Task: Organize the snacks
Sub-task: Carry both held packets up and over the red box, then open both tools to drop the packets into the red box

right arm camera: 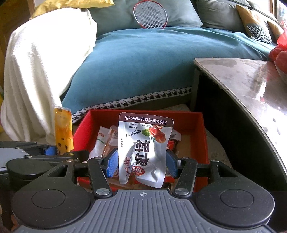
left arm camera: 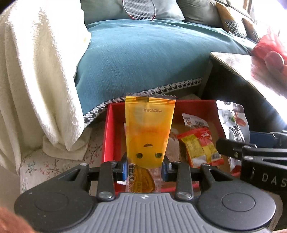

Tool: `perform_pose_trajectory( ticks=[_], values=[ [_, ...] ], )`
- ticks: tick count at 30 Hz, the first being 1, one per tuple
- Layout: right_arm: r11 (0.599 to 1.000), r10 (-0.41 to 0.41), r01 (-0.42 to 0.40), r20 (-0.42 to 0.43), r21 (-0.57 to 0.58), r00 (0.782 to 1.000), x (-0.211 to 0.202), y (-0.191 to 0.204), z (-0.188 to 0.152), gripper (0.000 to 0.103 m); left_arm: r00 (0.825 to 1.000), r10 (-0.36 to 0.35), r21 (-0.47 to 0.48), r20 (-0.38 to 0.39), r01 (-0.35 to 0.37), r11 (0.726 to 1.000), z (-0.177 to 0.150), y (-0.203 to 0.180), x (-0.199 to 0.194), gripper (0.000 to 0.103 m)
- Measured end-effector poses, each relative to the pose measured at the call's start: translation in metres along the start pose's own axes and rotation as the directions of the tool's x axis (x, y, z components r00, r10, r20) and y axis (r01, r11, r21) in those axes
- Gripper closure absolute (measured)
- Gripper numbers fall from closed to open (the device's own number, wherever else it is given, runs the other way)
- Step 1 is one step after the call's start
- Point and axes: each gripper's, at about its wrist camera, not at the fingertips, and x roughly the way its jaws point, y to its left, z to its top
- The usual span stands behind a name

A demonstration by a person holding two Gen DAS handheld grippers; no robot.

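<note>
Over on the far left a cream blanket (left arm camera: 35, 75) is hanging down in folds beside the teal sofa cover (left arm camera: 143, 59), and a badminton racket (right arm camera: 150, 14) is leaning against the cushions at the back. Moving in from there, the left gripper (left arm camera: 145, 167) is holding a yellow snack packet (left arm camera: 149, 132) upright, its blue pads (left arm camera: 123, 173) pressing in on the packet's lower end so the claw is clamped on it; the packet is hanging above the left part of the red box (left arm camera: 108, 136), with its crimped top edge pointing away toward the sofa. Inside the box a red-and-yellow sachet (left arm camera: 200, 148) is lying flat on the bottom near the middle, and a small white sachet (left arm camera: 194, 121) is sitting just behind it. Further right, the right gripper (right arm camera: 141, 162) is gripping a silver pouch (right arm camera: 145, 150) with dark lettering and a red fruit picture, the two blue pads (right arm camera: 112, 164) squeezing its sides so that the foil is crumpling between them; this pouch too is standing upright over the box, above the pile of wrappers already resting in it. On the far right a glossy table (right arm camera: 251, 86) is catching the light, and something red (right arm camera: 281, 53) is sitting on its far edge, too blurred for me to name.
</note>
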Motion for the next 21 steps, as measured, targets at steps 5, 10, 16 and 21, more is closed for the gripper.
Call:
perform_pose_trajectory(
  ticks=[5,10,16,21],
  values=[
    [1.000,-0.006,0.006,-0.007,0.011,1.000,0.008,-0.003,0.004,0.040,1.000,0.010,-0.001,-0.003,-0.010,1.000,0.006,-0.001,0.008,0.075],
    [1.000,-0.012,0.012,-0.020,0.011,1.000,0.014,-0.002,0.005,0.040,1.000,0.026,0.000,-0.008,-0.026,1.000,0.008,0.000,0.015,0.075],
    [1.000,-0.019,0.019,-0.035,0.012,0.999,0.022,-0.001,0.007,0.040,0.999,0.030,0.000,-0.021,-0.030,1.000,0.010,0.002,0.023,0.075],
    [1.000,-0.023,0.024,-0.057,0.008,0.998,0.032,-0.001,0.006,0.040,0.999,0.042,0.002,-0.029,-0.042,0.999,0.010,0.004,0.029,0.075]
  ],
)
